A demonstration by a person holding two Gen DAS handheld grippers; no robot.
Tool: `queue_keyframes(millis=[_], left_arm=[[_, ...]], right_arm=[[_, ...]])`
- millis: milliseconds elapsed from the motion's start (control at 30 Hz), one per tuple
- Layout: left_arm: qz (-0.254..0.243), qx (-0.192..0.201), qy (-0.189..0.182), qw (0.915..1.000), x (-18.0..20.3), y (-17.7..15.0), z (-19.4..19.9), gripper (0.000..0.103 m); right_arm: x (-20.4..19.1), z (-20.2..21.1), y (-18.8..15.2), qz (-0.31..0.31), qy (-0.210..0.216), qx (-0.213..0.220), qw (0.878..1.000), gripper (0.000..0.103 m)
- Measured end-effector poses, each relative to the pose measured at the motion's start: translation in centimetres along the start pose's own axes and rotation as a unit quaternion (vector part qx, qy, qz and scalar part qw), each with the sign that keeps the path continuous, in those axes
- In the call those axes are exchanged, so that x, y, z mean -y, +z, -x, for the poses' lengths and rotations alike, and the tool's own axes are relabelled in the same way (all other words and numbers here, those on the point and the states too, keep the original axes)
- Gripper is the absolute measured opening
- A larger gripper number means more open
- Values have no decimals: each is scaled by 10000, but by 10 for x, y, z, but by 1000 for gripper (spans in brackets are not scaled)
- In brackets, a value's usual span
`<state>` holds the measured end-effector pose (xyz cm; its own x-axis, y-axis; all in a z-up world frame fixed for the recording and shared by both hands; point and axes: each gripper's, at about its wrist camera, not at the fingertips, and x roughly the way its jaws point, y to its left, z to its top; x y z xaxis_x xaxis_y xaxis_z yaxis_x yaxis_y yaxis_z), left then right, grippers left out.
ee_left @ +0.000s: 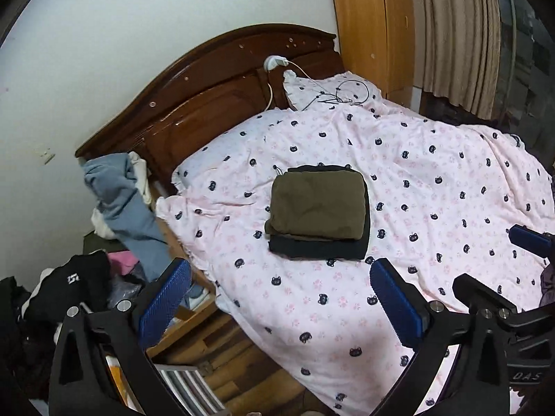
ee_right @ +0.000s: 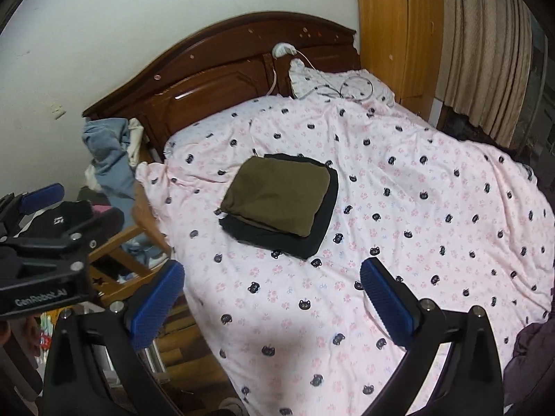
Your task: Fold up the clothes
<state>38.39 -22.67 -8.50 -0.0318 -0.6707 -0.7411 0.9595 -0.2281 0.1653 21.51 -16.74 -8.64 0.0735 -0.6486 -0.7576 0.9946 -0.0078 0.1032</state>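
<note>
A folded olive-green garment [ee_left: 317, 204] lies on top of a folded black garment [ee_left: 319, 248] in the middle of the bed with the pink cat-print cover [ee_left: 433, 180]. The stack also shows in the right wrist view: olive piece [ee_right: 277, 199], black piece [ee_right: 305, 239]. My left gripper [ee_left: 281, 298] is open and empty, held above the near part of the bed, short of the stack. My right gripper [ee_right: 272, 298] is open and empty, also short of the stack. A dark purple garment [ee_right: 530, 357] lies at the bed's near right edge.
A brown wooden headboard [ee_left: 208, 93] stands at the back, with a white charger and cables [ee_left: 333, 93] on the pillow. A heap of clothes, blue [ee_left: 128, 208] and black [ee_left: 79, 284], hangs over furniture left of the bed. A wardrobe [ee_right: 392, 27] and curtains [ee_right: 485, 52] stand at the right.
</note>
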Motion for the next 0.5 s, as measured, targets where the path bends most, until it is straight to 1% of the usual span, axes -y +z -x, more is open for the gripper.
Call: queue_keyframes(millis=[167,333,500], left_arm=[[233,-5,-39,9997,-7,-8,35,102],[349,277,-68,9990,-10,-8,74,102],[466,422,-178,9979,-10,-4,102,102]], right_arm=[[-10,51,-1,109,16,155,9998,103],[-21,98,1,297,-36,396,9988,103],[-26,129,0,367,-21,497,9981,103]])
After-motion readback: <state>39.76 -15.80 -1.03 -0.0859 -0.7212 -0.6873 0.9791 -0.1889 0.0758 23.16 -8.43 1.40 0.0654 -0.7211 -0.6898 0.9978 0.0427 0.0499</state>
